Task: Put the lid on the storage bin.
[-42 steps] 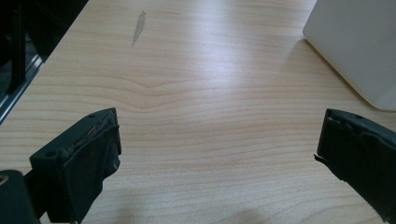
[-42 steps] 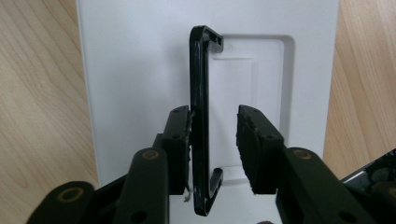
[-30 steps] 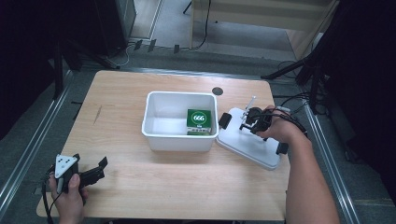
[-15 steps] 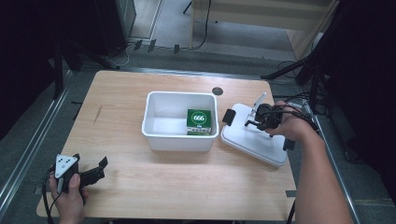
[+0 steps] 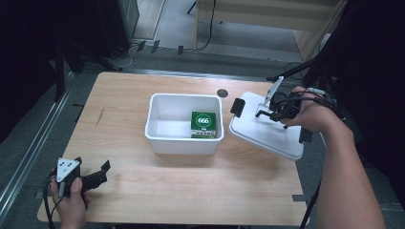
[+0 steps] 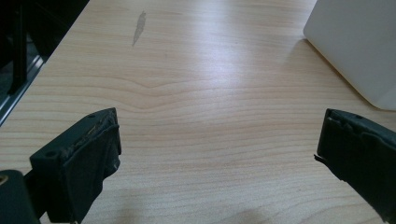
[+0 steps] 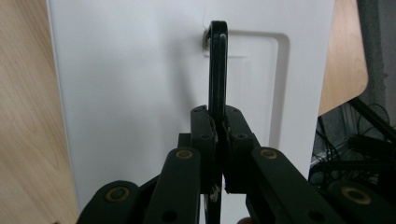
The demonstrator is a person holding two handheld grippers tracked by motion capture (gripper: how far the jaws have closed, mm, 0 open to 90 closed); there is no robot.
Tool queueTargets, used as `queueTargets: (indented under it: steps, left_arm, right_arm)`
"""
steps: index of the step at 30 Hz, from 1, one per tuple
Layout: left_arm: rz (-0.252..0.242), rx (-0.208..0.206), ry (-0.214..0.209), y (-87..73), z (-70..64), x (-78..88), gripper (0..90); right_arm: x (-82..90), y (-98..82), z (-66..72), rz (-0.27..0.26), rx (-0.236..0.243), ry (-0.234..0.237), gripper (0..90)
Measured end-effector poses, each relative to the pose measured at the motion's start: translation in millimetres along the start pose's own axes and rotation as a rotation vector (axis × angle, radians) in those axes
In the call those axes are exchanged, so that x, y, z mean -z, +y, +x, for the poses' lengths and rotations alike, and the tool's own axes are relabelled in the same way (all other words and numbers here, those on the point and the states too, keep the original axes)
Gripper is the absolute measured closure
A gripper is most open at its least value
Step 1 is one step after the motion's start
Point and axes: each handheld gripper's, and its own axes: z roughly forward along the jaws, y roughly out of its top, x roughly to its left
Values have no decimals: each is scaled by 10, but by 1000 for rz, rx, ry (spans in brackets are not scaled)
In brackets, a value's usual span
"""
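Observation:
A white bin [image 5: 181,143] stands mid-table with a green box marked 666 [image 5: 205,122] inside, against its right wall. To its right, a white lid [image 5: 267,136] hangs tilted over the table's right edge. My right gripper [image 5: 268,110] is shut on the lid's black handle. The right gripper view shows the jaws [image 7: 218,135] pinched on that thin handle [image 7: 217,60] with the lid [image 7: 130,70] behind. My left gripper [image 5: 102,172] rests open near the front left corner. In the left gripper view, the left gripper [image 6: 217,158] holds nothing, and the bin's corner [image 6: 359,42] lies ahead.
Black latches sit on the lid's ends [image 5: 237,106]. A dark round hole [image 5: 222,92] marks the table behind the bin. Bare wood [image 5: 191,191] stretches in front of the bin. Cables and stands crowd the floor to the right [image 7: 359,144].
The right gripper has carried the lid a little up and to the right, away from the bin. The left gripper has stayed put.

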Motion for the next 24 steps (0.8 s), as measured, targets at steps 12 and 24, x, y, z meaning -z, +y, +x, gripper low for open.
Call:
queueTargets:
  steps: [12, 24]
  left_arm:
    - [2, 1, -2, 1, 0, 0, 1]
    - [2, 1, -3, 1, -3, -1, 1]
  right_arm:
    - [417, 238, -26, -37, 32, -30, 857]
    - [504, 622, 100, -72, 102, -29, 856]
